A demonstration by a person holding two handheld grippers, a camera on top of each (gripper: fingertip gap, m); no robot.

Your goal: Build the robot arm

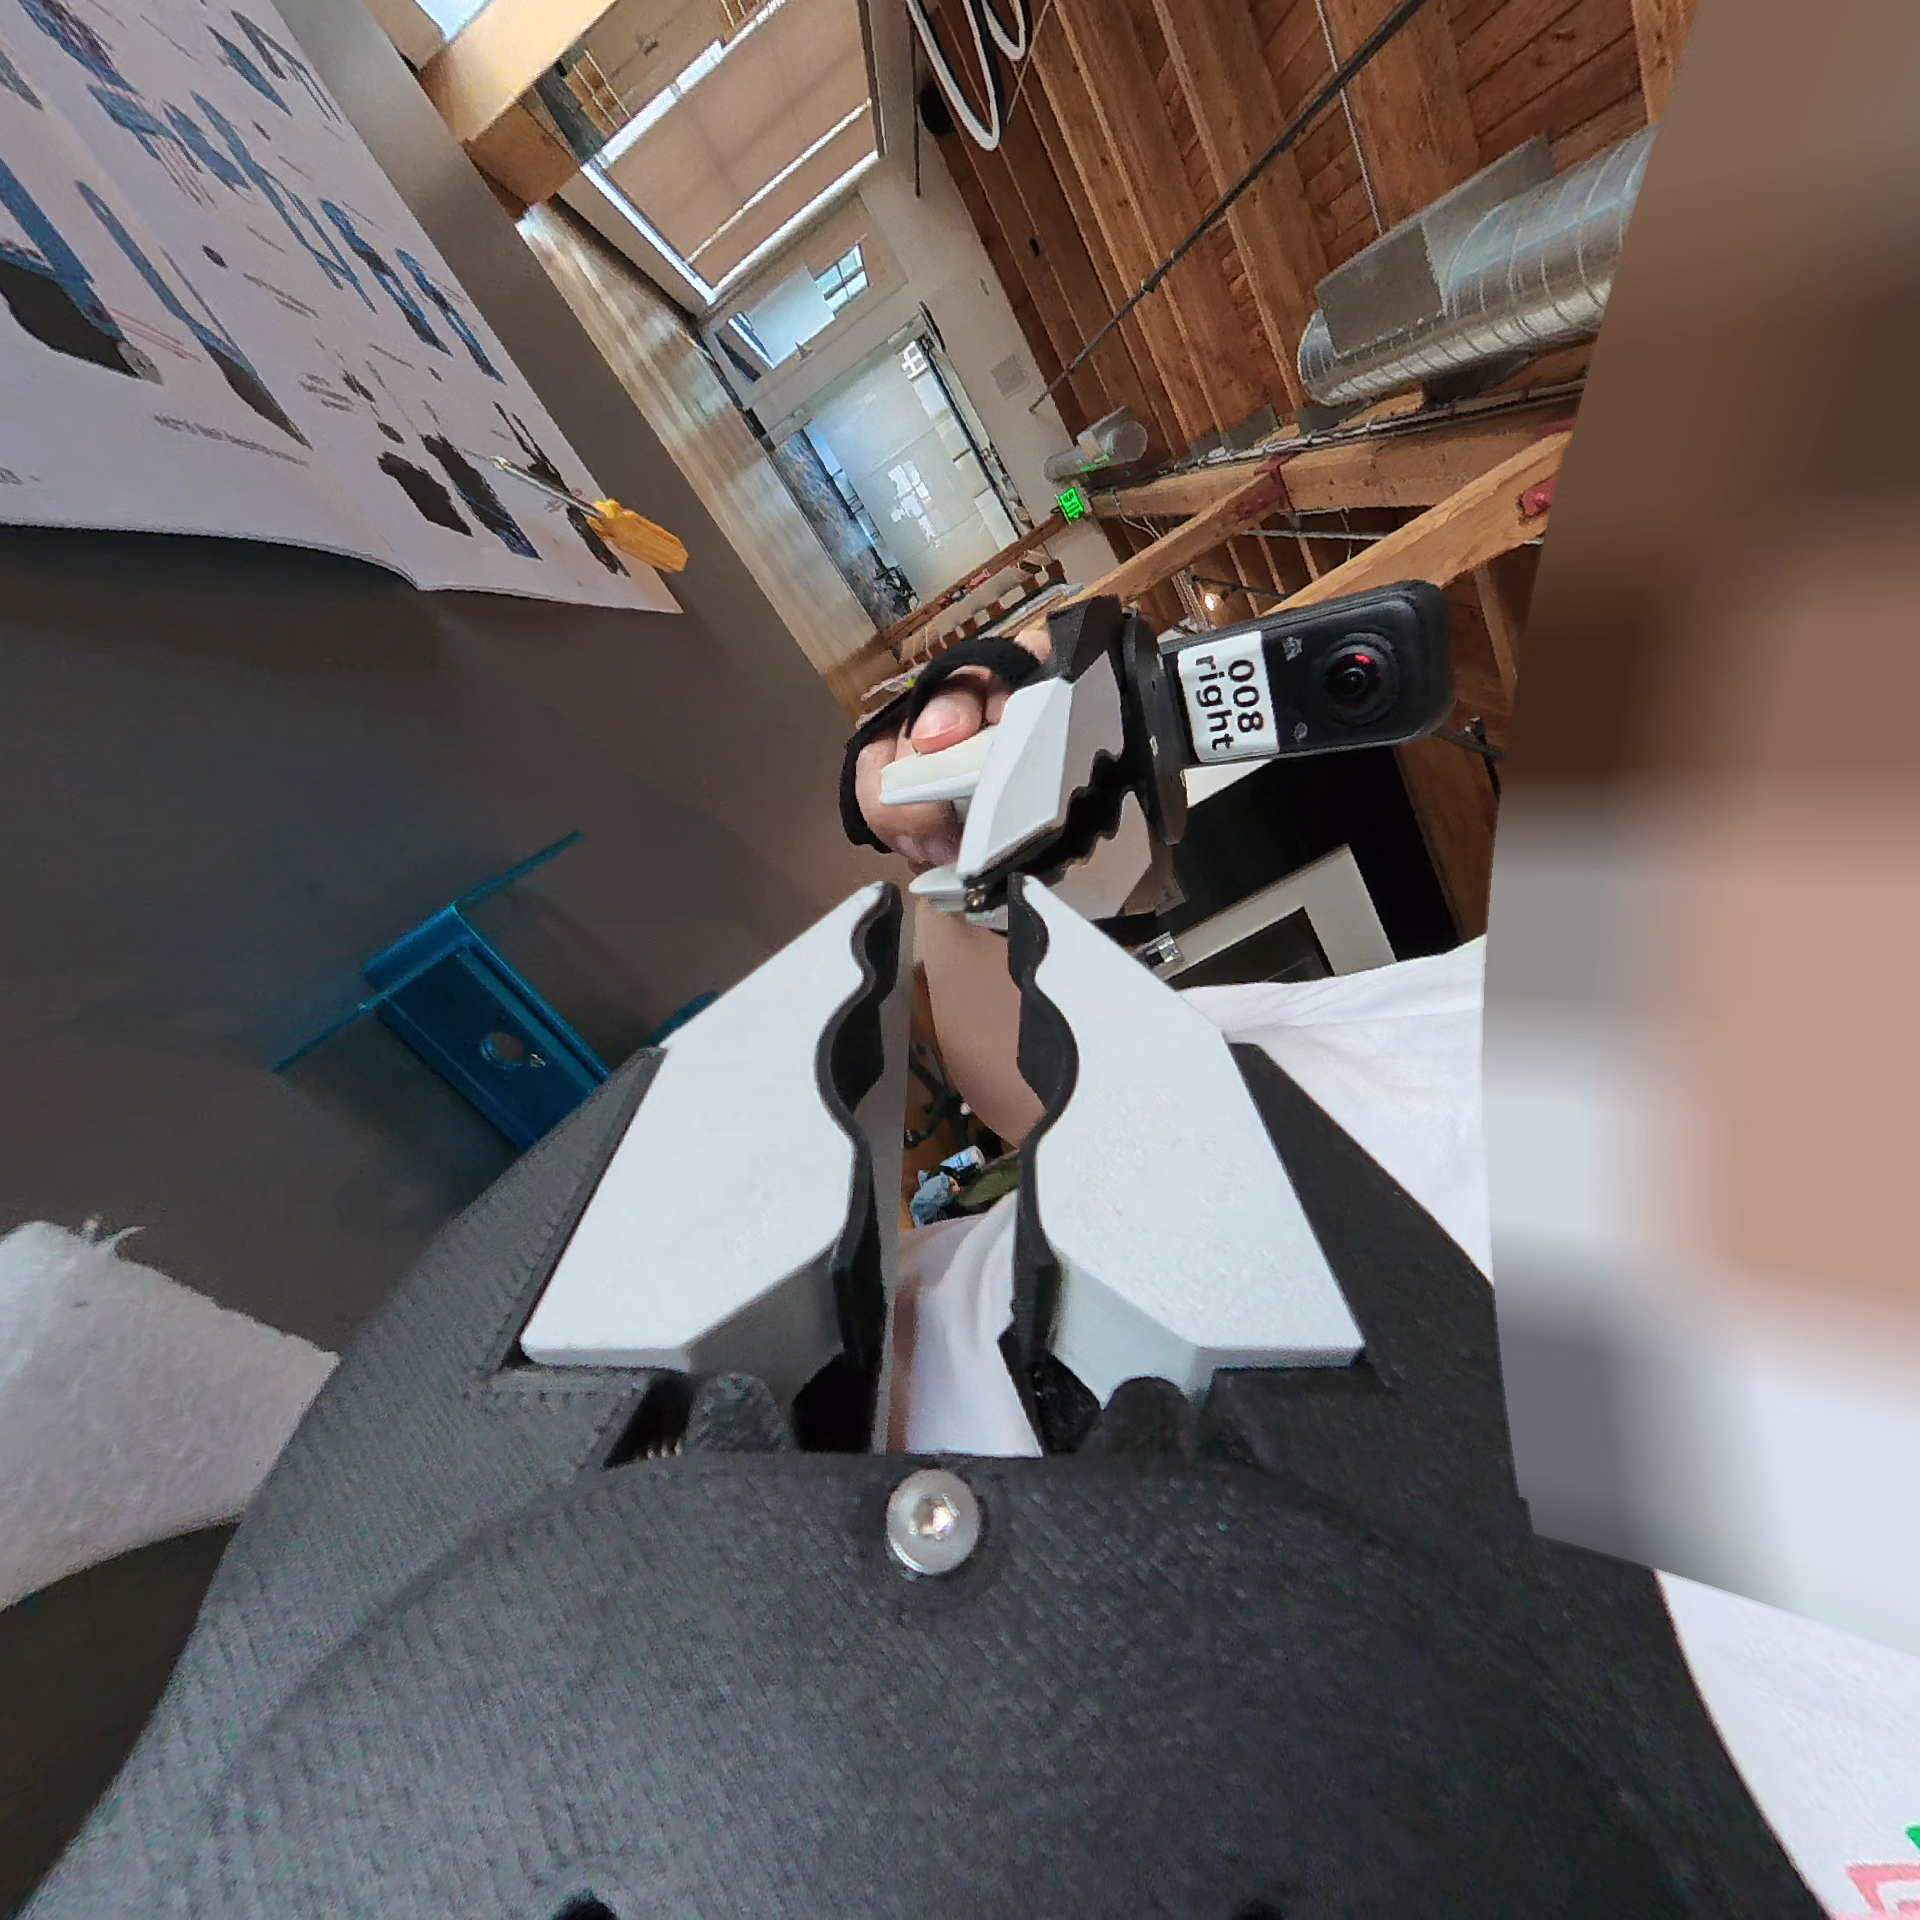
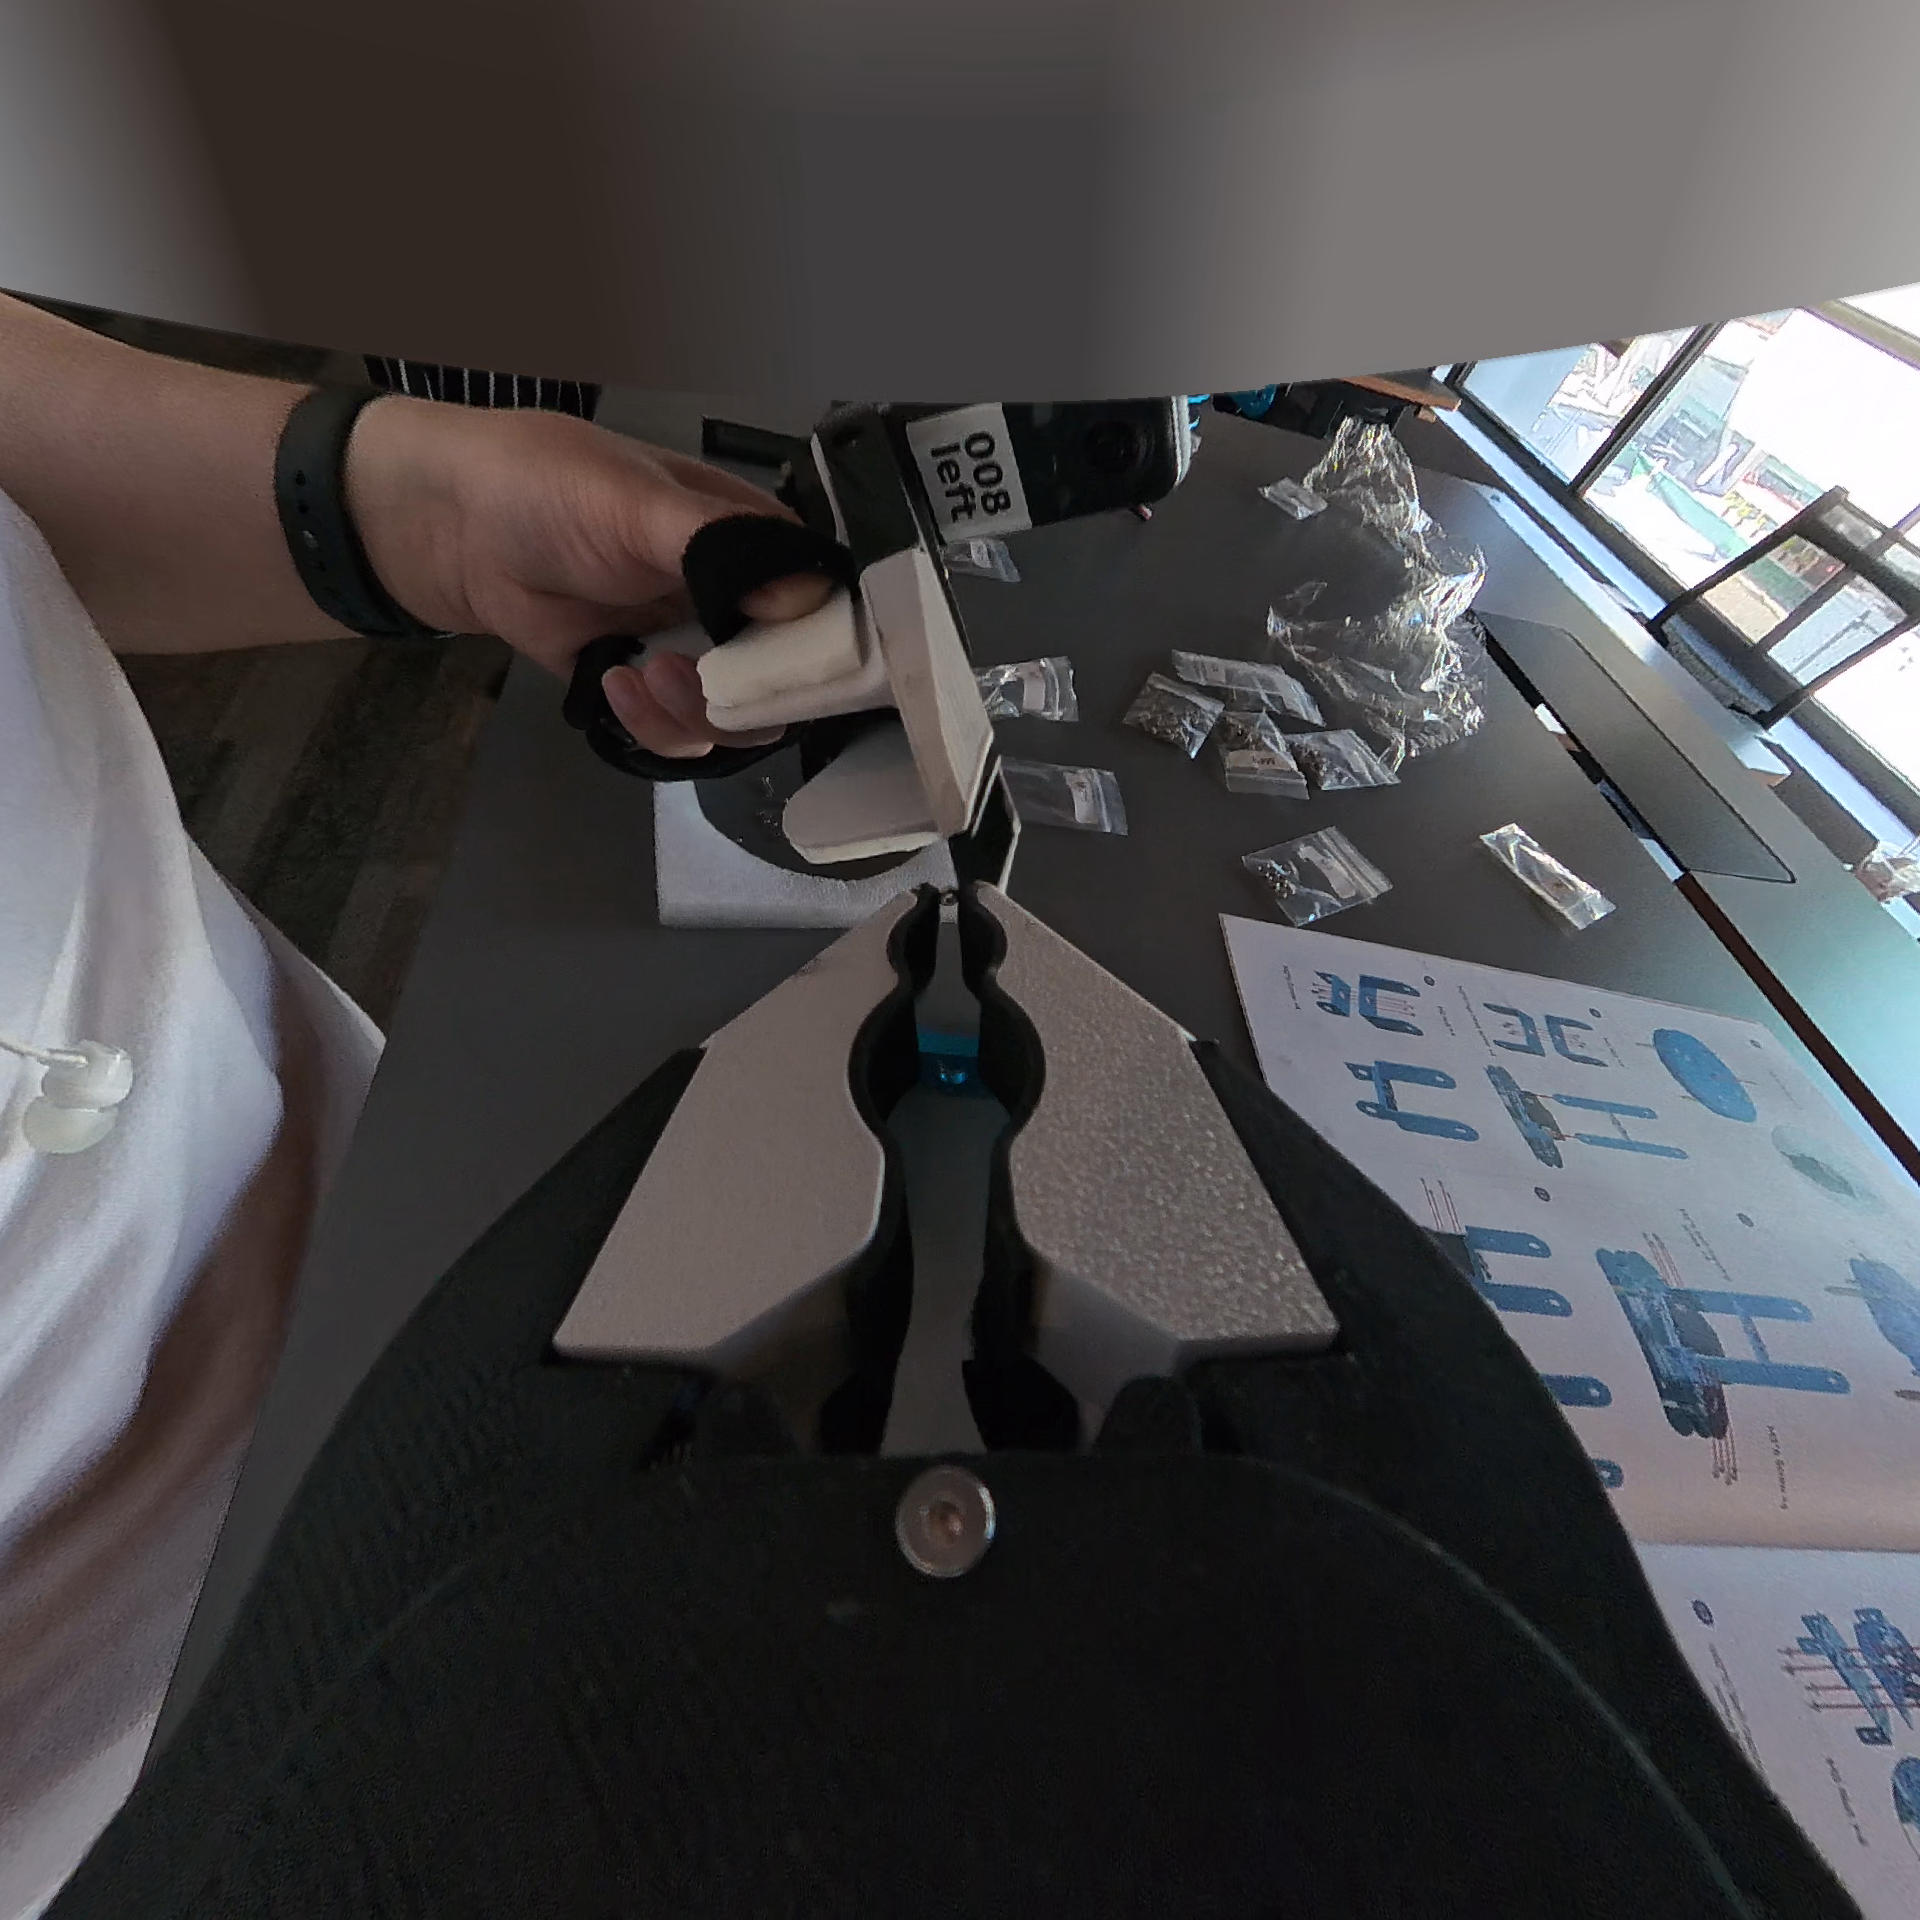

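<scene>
My right gripper [image 2: 948, 902] is shut on a small silver metal piece [image 2: 943, 891] pinched at its very tips. My left gripper [image 1: 954, 899] is open, and its tips sit either side of the right gripper's tips [image 1: 982, 868] and the small piece. In the right wrist view the left gripper [image 2: 977, 857] comes down from above, tip to tip with mine, held by a hand. Both are held above a dark table [image 2: 540, 1039]. A blue metal bracket [image 1: 468, 997] lies on the table below and shows through the right fingers' gap [image 2: 945, 1060].
A printed instruction sheet [image 2: 1558, 1195] lies to the right, with a yellow-handled screwdriver [image 1: 623, 530] on it. Several small bags of parts [image 2: 1247, 727], crumpled clear plastic [image 2: 1382, 582] and a white foam pad [image 2: 727, 883] lie on the table. The person's white shirt [image 2: 104, 1039] is close by. Both grippers' tips are close together, under 4 cm apart. From the left gripper's tips to the blue metal bracket [image 1: 468, 997] is close to 8 cm.
</scene>
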